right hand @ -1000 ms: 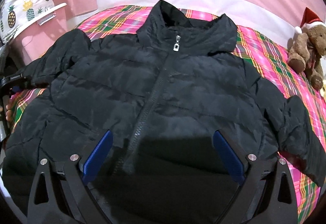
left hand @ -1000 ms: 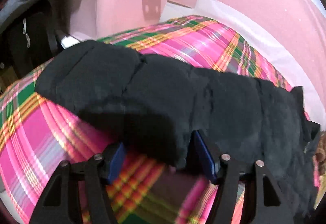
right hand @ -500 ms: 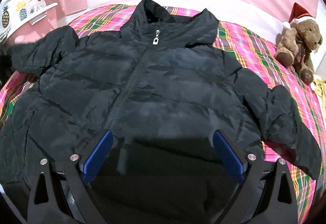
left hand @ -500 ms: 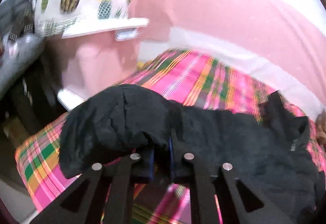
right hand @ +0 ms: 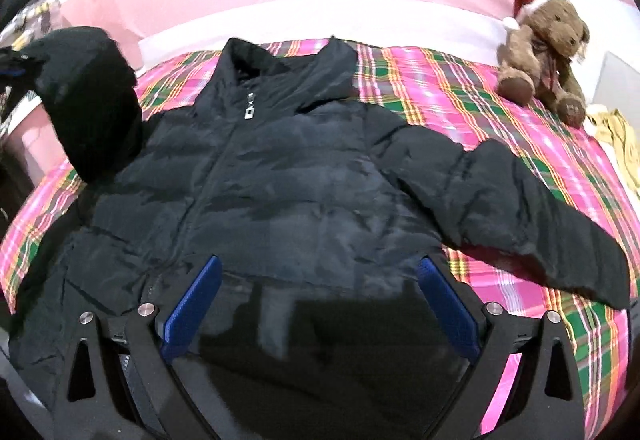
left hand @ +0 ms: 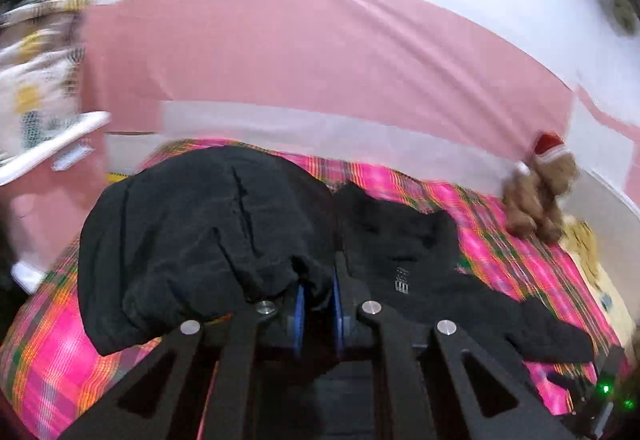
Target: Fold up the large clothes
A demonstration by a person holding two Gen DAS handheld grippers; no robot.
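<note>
My left gripper [left hand: 316,304] pinches the jacket's [right hand: 280,176] left sleeve [right hand: 92,100] up, right gripper [right hand: 320,304] open over hem; nothing folded yet.

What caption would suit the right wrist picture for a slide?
Open right gripper hovers over black puffer jacket on plaid bedspread, one sleeve lifted.

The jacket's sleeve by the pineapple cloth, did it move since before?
Yes. The sleeve went up off the plaid blanket, pinched by the left gripper, toward the jacket middle.
</note>
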